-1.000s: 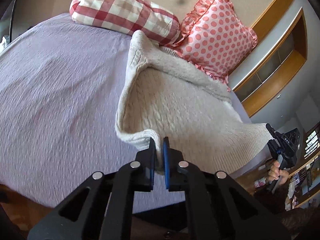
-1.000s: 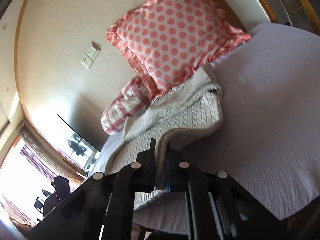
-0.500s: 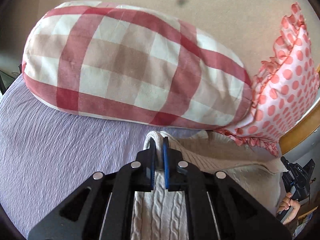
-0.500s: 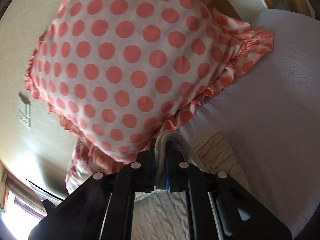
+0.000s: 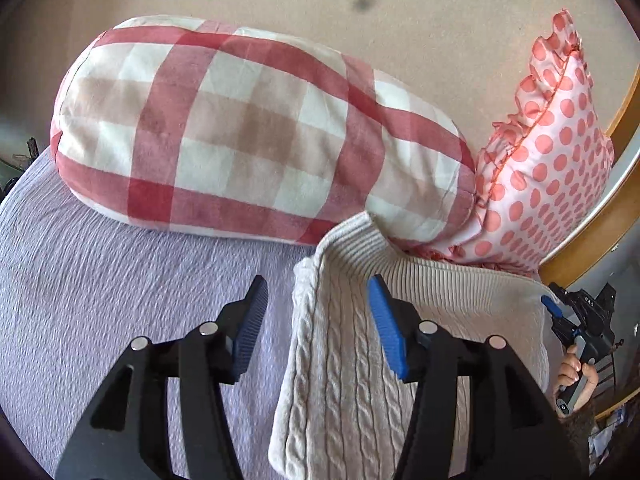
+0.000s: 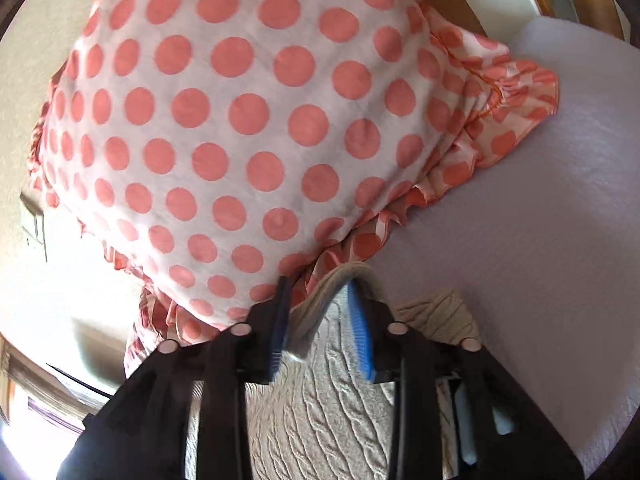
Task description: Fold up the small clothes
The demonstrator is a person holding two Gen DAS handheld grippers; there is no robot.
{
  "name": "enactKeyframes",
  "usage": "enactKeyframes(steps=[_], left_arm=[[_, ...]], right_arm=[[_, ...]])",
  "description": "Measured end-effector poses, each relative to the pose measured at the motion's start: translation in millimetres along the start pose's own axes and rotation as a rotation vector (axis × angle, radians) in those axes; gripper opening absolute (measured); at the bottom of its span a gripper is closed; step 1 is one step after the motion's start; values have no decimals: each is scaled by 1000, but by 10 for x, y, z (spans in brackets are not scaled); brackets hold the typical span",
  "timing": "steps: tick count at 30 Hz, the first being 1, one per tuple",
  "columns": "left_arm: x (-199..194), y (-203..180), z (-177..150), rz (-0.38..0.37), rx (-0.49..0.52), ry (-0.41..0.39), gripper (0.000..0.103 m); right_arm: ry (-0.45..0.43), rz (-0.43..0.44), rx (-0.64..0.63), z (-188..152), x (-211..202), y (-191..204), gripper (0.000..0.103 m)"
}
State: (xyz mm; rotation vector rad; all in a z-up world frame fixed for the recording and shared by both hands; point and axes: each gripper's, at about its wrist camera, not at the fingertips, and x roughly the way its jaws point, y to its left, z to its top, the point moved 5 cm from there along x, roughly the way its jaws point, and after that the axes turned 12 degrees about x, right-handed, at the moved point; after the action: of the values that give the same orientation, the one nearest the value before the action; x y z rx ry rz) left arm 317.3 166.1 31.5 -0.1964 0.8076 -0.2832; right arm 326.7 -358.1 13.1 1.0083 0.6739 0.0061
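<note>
Now, fold laid: sweater [image 5: 352, 376] doubled on bed [image 5: 100, 300], ribbed hem against pillows [image 5: 248, 140]. Left gripper [image 5: 318, 320] spread wide, holding nothing. Right gripper [image 6: 318, 320] parted too, hem loose between pads. Best: back straight out, no snagging knit, then smooth flat.

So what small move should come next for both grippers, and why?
Probably draw both back. The left gripper and right gripper are open, and the folded cream cable-knit sweater lies on the lilac bedspread, its hem against the polka-dot pillow.
</note>
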Motion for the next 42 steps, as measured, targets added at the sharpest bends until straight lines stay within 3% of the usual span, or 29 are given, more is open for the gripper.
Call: enactKeyframes(steps=[1, 3, 5, 8, 11, 14, 19, 20, 23, 24, 29, 33, 37, 40, 42], left_arm=[[-16, 19, -90, -14, 2, 12, 54], [0, 37, -244, -33, -7, 36, 54], [69, 64, -345, -64, -39, 57, 54], [189, 16, -431, -98, -59, 79, 54], [329, -37, -454, -144, -81, 102, 55], [502, -83, -490, -168, -108, 144, 55], [556, -36, -450, -195, -170, 131, 53], [559, -14, -444, -197, -188, 132, 49], [622, 14, -472, -186, -228, 157, 23], [648, 15, -487, -218, -255, 170, 17], [493, -148, -324, -247, -304, 129, 14], [277, -868, 86, -291, -227, 81, 13], [418, -2153, 364, -401, -117, 62, 13], [892, -3234, 239, -503, -12, 126, 16], [1178, -3771, 30, -570, 49, 212, 18]], right_arm=[[-64, -42, -24, 0, -74, 25, 64], [-188, -40, -77, 27, -236, 112, 81], [-171, 0, -122, 9, -285, 199, 81], [-38, 11, -234, -285, -171, 373, 81], [107, -22, -297, -674, 44, 358, 81], [188, -119, -309, -917, 245, 186, 81], [139, -20, -290, -970, 135, 233, 82], [137, -6, -284, -969, 116, 239, 82], [127, 18, -275, -936, 73, 250, 82], [122, 26, -265, -914, 56, 250, 82], [80, 89, -211, -727, -156, 234, 82], [-3, 142, -171, -476, -440, 238, 82], [-107, 141, -131, -174, -733, 117, 82], [-148, 121, -94, 29, -834, -90, 82], [-152, 85, -71, 141, -826, -257, 82]])
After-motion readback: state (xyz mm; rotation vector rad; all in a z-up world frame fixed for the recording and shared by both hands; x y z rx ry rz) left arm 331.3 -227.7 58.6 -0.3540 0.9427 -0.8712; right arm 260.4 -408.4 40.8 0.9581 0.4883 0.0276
